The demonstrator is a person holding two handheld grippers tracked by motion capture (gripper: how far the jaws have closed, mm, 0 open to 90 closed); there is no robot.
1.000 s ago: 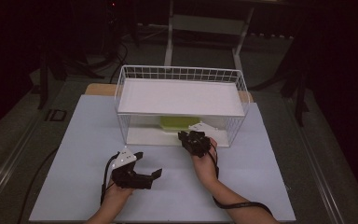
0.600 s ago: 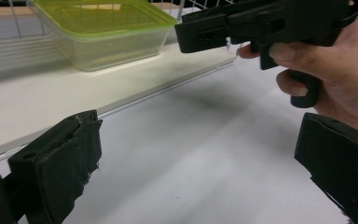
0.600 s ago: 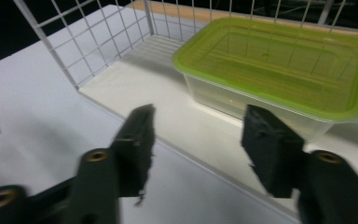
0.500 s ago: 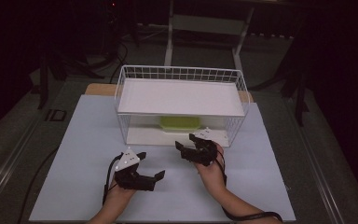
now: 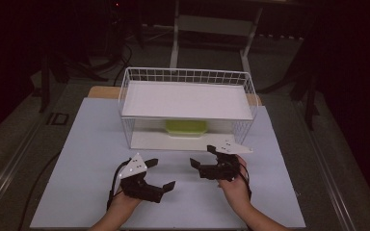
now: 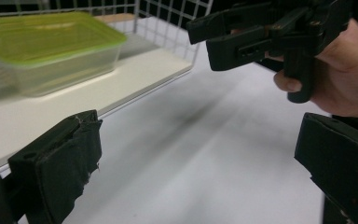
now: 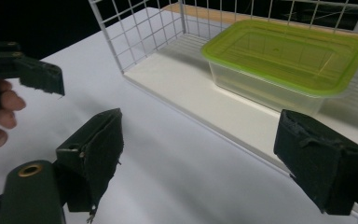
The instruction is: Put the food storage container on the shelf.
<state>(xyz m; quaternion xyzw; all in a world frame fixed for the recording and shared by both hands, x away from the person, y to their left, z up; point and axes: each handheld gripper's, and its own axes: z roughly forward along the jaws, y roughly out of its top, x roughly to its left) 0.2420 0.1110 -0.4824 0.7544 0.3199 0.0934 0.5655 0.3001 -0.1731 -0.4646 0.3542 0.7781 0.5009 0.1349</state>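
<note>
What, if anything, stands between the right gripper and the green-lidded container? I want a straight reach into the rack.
Nothing visible does. The right gripper, open, sits on the table before the wire rack's open front, and the container rests on the lower shelf behind bare board. The upper shelf overhangs it, limiting height.

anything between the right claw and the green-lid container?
Nothing in the way. In the right gripper view, bare white tabletop and the front edge of the rack's lower shelf lie between the open right claw and the container.
</note>
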